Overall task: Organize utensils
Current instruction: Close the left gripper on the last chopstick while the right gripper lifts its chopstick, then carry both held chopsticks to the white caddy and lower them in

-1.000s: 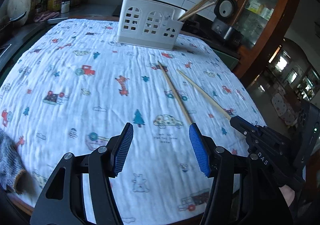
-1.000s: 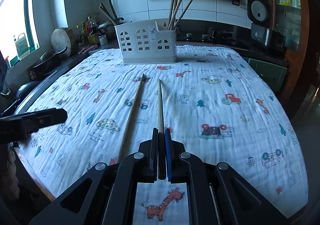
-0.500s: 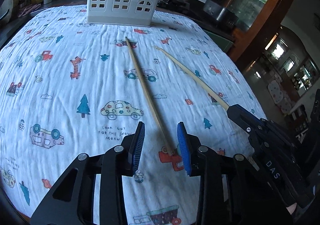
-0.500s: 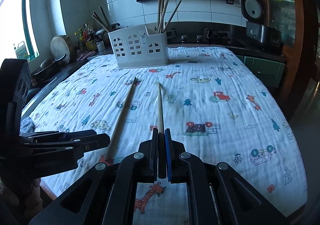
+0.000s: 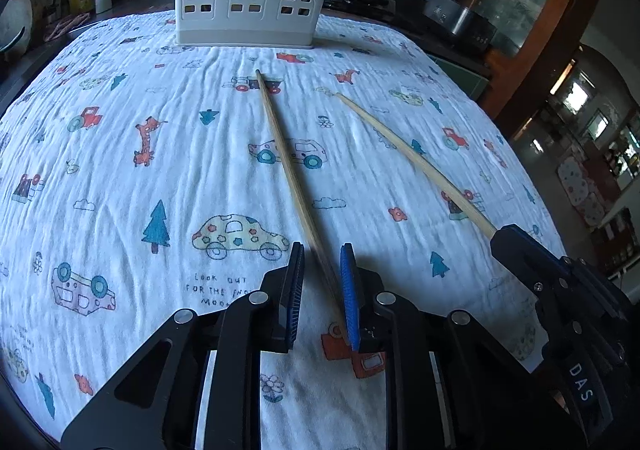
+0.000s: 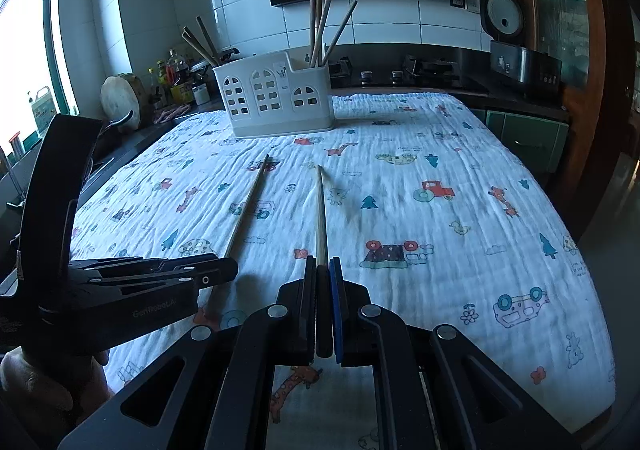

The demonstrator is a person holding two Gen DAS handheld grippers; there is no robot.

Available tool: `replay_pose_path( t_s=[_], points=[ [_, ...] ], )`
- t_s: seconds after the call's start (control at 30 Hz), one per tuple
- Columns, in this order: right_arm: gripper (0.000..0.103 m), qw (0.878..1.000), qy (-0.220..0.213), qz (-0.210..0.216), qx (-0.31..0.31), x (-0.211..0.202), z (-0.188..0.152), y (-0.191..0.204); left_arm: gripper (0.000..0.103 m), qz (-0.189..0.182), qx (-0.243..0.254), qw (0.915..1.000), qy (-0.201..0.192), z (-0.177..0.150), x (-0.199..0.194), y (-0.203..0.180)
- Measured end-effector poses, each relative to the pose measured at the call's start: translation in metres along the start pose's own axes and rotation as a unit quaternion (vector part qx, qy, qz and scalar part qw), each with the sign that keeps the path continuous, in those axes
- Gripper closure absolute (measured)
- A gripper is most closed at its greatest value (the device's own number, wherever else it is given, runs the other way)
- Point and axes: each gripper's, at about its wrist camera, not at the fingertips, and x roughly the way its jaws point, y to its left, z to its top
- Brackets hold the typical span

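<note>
Cartoon-printed white cloth (image 5: 120, 170) covers the worktop up to its near edge, with open room at both sides. Left hand-held gripper (image 5: 322, 286) is closing narrow around the near end of one wooden chopstick (image 5: 288, 166), partly hidden by its pad. Right hand-held gripper (image 6: 322, 306) clamps the other wooden chopstick (image 6: 320, 210); the white plastic utensil holder (image 6: 276, 98) stands far behind.

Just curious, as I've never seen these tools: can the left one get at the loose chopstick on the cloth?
Probably yes. The chopstick already lies between the closing jaws of the left tool, with nothing in the way; the right tool holds the other one.
</note>
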Motion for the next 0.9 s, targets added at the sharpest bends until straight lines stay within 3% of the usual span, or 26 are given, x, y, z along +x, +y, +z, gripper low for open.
replay_pose_path(
  t_s=[0.2,0.47,0.63,0.9],
  points=[
    [0.097,1.0,-0.003,-0.001,-0.001,-0.002,0.001,0.001,0.093,0.026,0.022,0.9994,0.0,-0.001,0.001,-0.005],
    [0.097,1.0,-0.014,-0.001,-0.01,-0.01,0.008,0.007,0.096,-0.002,0.008,0.9999,-0.006,0.005,-0.018,0.017],
    [0.097,0.999,-0.033,-0.003,-0.026,-0.02,0.024,0.015,0.097,-0.005,0.02,0.9982,-0.057,0.018,-0.056,0.029],
    [0.097,0.997,-0.057,0.013,-0.058,-0.032,0.07,0.03,0.097,0.001,0.057,0.9883,-0.141,0.053,-0.116,0.038]
  ],
)
